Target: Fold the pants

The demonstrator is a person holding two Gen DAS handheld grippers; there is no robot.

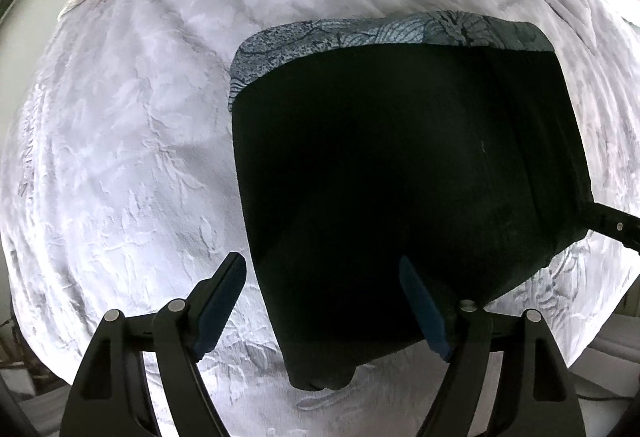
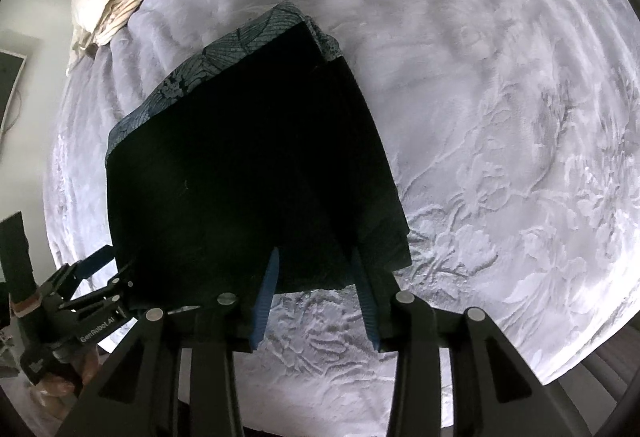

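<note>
Looks folded, pants (image 1: 400,177) flat mid-bed (image 1: 120,157) (both claws, left gripper (image 1: 324,285) and right gripper (image 2: 314,277), spread, pinching nothing), next just backing off.

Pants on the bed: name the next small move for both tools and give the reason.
Probably draw both tools back off the pants. They already lie as a compact dark rectangle on the grey blanket, with a patterned layer showing along the far edge. The left tool stands open at the near edge, and the right tool looks open too, with no fabric lifted. The fold seems finished.
</note>
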